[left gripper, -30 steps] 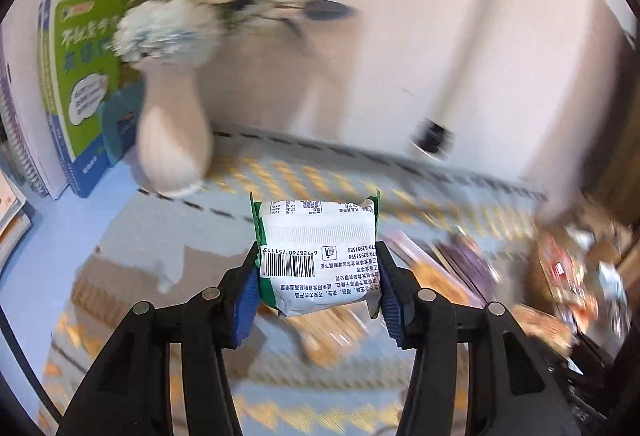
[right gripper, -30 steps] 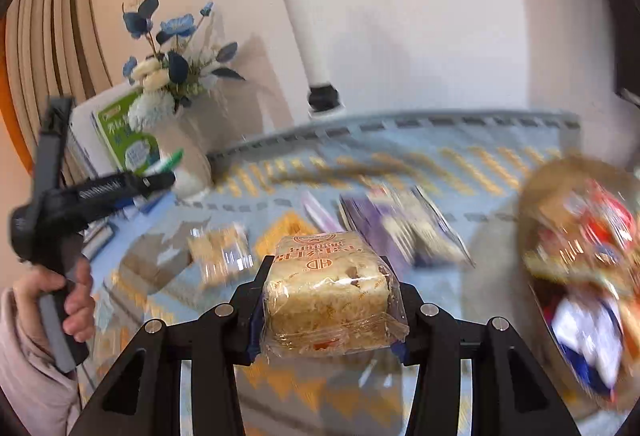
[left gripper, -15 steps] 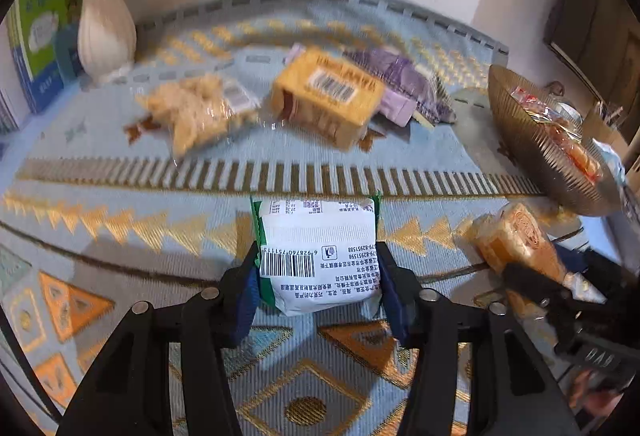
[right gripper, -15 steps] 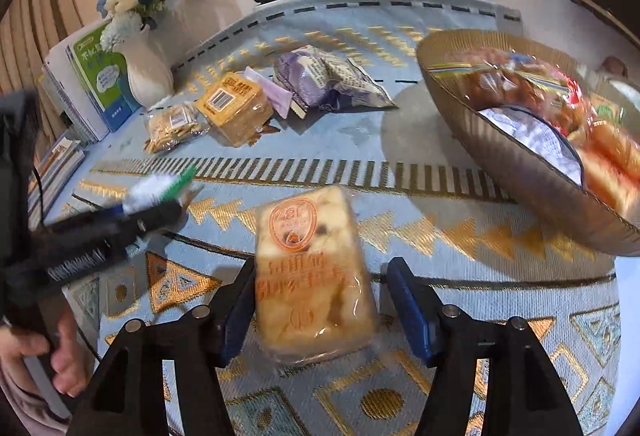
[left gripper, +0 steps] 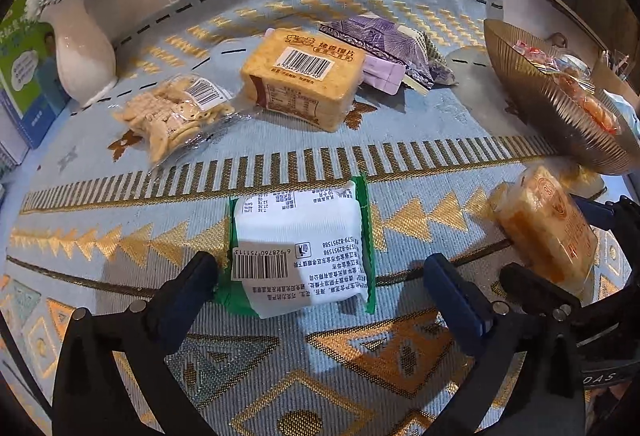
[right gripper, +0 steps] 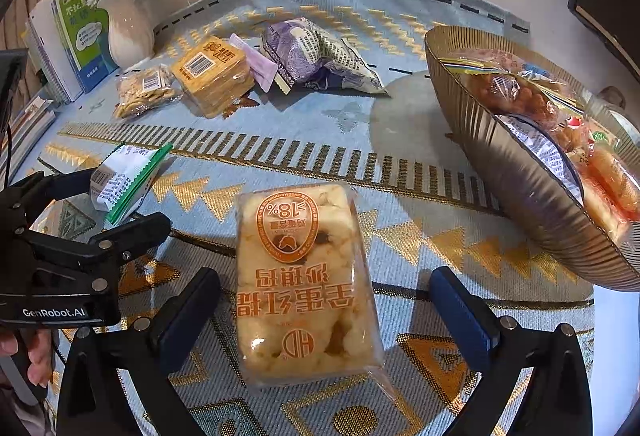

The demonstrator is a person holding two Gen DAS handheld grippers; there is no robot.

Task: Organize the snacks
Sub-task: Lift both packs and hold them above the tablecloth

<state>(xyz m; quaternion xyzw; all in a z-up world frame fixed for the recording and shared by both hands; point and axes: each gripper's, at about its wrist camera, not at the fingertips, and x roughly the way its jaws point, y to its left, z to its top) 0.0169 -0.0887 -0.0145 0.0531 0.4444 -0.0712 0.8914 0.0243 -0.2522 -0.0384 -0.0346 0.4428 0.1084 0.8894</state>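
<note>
Your left hand-held gripper (left gripper: 320,288) has its jaws opening, wide apart, and the white and green snack packet (left gripper: 302,250) lies flat on the surface (left gripper: 120,204) between them, barcode side up, with neither blue pad pressing on it. Your right hand-held gripper (right gripper: 326,302) is the same: jaws opening and spread wide, with the clear-wrapped cake with orange print (right gripper: 302,284) lying on the patterned cloth between the pads, touched by neither. The two packets sit side by side near the front of the surface, the cake to the right of the white packet. Further back lie a clear bag of small crackers (left gripper: 174,112), a yellow block of biscuits (left gripper: 304,76) just beside it, and a purple snack bag (right gripper: 316,56) behind that. The ribbed brown bowl (right gripper: 516,172) on the right already holds several wrapped snacks. A white vase of flowers (right gripper: 128,24) stands at the back left beside some books (right gripper: 76,36).
</note>
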